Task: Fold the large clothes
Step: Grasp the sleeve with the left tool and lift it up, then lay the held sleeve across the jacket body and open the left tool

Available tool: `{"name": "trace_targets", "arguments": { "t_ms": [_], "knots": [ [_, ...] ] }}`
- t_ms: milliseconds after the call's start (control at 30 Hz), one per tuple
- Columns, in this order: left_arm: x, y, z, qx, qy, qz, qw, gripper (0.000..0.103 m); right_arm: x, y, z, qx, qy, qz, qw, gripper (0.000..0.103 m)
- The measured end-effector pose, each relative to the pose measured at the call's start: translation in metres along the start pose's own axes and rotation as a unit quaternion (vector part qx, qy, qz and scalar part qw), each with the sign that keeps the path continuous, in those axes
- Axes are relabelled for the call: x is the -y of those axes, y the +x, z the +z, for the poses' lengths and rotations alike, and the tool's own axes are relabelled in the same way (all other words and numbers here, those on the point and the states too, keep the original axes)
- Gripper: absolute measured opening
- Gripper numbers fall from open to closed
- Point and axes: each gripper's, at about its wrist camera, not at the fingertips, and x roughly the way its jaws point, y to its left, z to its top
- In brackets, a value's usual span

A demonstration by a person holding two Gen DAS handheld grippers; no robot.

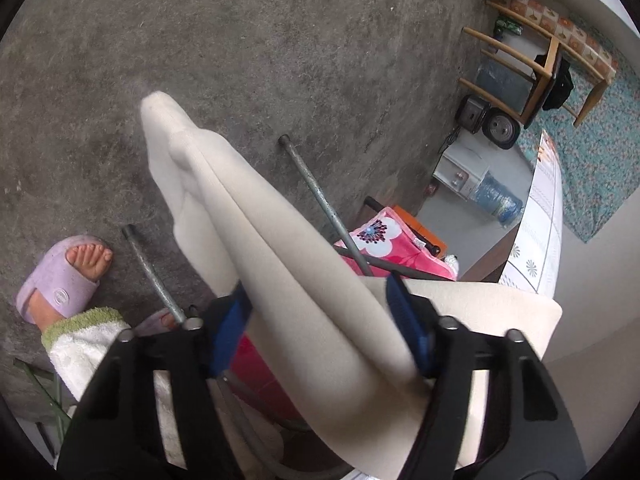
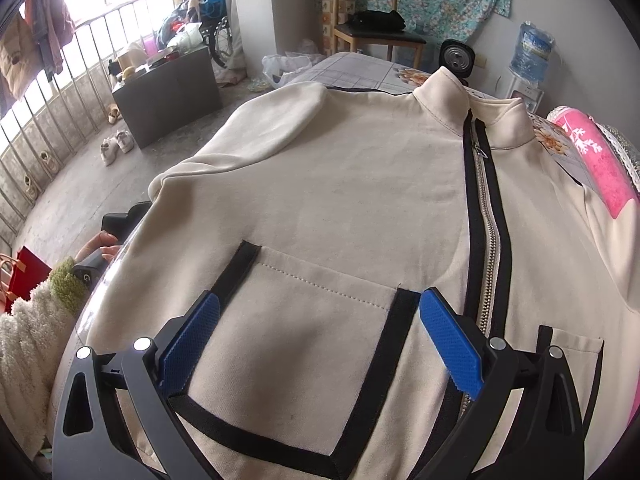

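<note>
A cream zip-up jacket (image 2: 340, 184) with black trim lies front-up on a table, collar at the far end. In the right wrist view my right gripper (image 2: 320, 340) stands open just above its black-edged pocket (image 2: 304, 344), with nothing between the blue pads. The jacket's sleeve (image 1: 256, 216) hangs off the table edge toward the floor in the left wrist view. My left gripper (image 1: 316, 304) has the sleeve between its blue pads, and the fabric fills the gap and touches both. A hand (image 2: 100, 248) in a fluffy cuff holds that gripper at the table's left edge.
Under the table are metal legs (image 1: 316, 188), a pink floral blanket (image 1: 384, 248) and a foot in a lilac slipper (image 1: 68, 276) on concrete floor. Beyond the table stand a wooden chair (image 2: 372, 12), a dark cabinet (image 2: 168, 92), a water bottle (image 2: 532, 52) and a small camera (image 2: 458, 58).
</note>
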Motion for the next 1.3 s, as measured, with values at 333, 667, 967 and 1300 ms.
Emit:
{"name": "trace_targets", "arguments": {
  "t_ms": [333,667,967,1300],
  "knots": [
    [0.069,-0.088,-0.012,0.163,0.100,0.052,0.9802,0.008,0.010,-0.016,-0.004,0.009,0.027,-0.001,1.000,0.098],
    [0.289,-0.172,-0.203,0.323,0.439,0.079,0.8344,0.007,0.041,-0.076,-0.019,0.066,0.043,-0.036,0.996,0.098],
    [0.340,-0.017,-0.464,0.124,0.719,0.100,0.6766,0.024,0.104,-0.132,-0.062,0.085,0.083,-0.107,0.987,0.098],
    [0.190,0.074,-0.444,0.075,0.692,0.254,0.6712,0.073,0.204,-0.151,-0.136,0.044,0.187,-0.145,0.971,0.098]
  ]
}}
